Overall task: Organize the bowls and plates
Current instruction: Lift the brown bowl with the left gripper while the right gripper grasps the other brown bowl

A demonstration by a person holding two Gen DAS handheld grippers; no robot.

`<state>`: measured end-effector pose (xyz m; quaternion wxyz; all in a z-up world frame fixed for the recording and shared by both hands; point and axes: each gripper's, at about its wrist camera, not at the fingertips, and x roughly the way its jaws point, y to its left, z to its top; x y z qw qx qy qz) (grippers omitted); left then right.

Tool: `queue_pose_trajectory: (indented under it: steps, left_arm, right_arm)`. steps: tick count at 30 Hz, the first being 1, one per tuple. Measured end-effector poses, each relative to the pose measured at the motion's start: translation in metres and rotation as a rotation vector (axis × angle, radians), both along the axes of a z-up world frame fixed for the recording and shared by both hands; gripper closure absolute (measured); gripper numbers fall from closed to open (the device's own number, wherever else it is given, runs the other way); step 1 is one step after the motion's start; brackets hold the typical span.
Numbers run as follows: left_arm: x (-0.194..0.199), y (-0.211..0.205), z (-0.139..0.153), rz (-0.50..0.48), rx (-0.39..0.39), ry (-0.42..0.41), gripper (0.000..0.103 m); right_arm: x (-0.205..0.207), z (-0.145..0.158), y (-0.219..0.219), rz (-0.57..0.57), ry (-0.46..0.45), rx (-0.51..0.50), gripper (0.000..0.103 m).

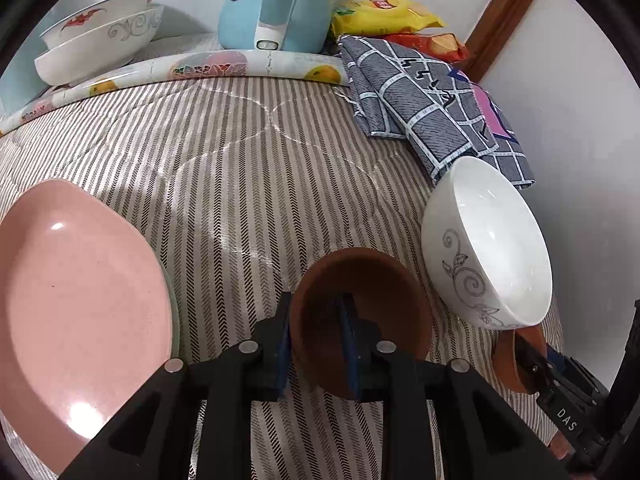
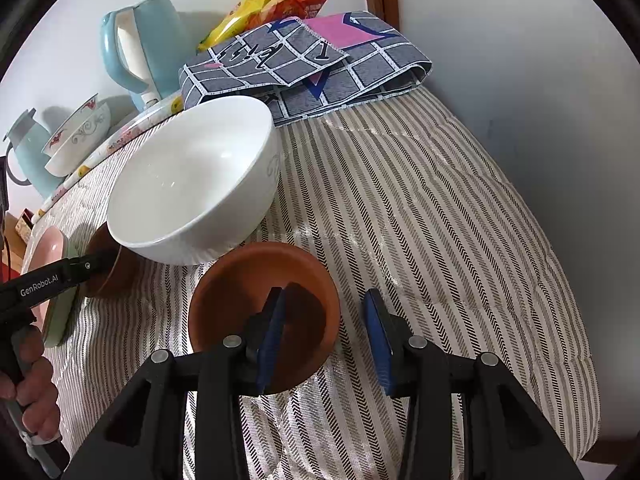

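The left gripper (image 1: pixel 316 344) is closed on a brown bowl's (image 1: pixel 368 320) rim, beside the pink plate (image 1: pixel 80 304). The right gripper (image 2: pixel 328 344) stands open around the rim of another brown bowl (image 2: pixel 240 292), which touches the white bowl (image 2: pixel 192 184). Striped cloth (image 2: pixel 440 220) lies bare to the right.

The left gripper (image 1: pixel 316 344) is low over the surface, its jaws closed on the rim of a brown bowl (image 1: pixel 372 300), one finger (image 1: pixel 282 344) outside the wall and one inside. The right gripper (image 2: pixel 326 338) has its jaws spread apart; its left finger (image 2: pixel 272 336) sits inside a second brown bowl (image 2: pixel 240 292), its right finger outside the rim, neither pressing the wall. The person's left hand (image 2: pixel 34 392) grips the handle.
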<state>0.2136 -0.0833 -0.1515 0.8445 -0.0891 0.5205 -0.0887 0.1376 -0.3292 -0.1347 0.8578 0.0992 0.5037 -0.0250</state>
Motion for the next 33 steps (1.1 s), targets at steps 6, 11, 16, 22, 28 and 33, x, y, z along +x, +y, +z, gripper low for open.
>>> queue_pose_trajectory:
  steps: [6, 11, 16, 22, 28, 33]
  left_arm:
    - [-0.001, -0.002, 0.0, -0.009, 0.008, -0.022, 0.079]
    - [-0.002, -0.006, 0.0, -0.011, 0.04, -0.034, 0.079]
    - [-0.004, -0.006, 0.002, 0.01, 0.03, -0.022, 0.081]
    - [-0.006, 0.001, 0.004, 0.024, -0.037, 0.0, 0.093]
    - [-0.014, -0.002, 0.016, 0.01, -0.056, -0.03, 0.095]
    - [-0.023, -0.002, 0.022, 0.008, -0.079, -0.032, 0.095]
  right_arm:
    - [0.001, -0.001, 0.001, -0.005, -0.005, -0.005, 0.061]
    - [0.002, 0.0, 0.005, -0.018, -0.007, -0.027, 0.061]
    - [0.003, 0.001, 0.009, -0.009, 0.001, -0.005, 0.079]
    - [0.001, 0.006, 0.009, -0.024, -0.007, -0.013, 0.091]
    - [-0.005, 0.017, 0.01, -0.025, -0.037, -0.008, 0.094]
    - [-0.01, 0.027, 0.016, -0.008, -0.066, -0.033, 0.094]
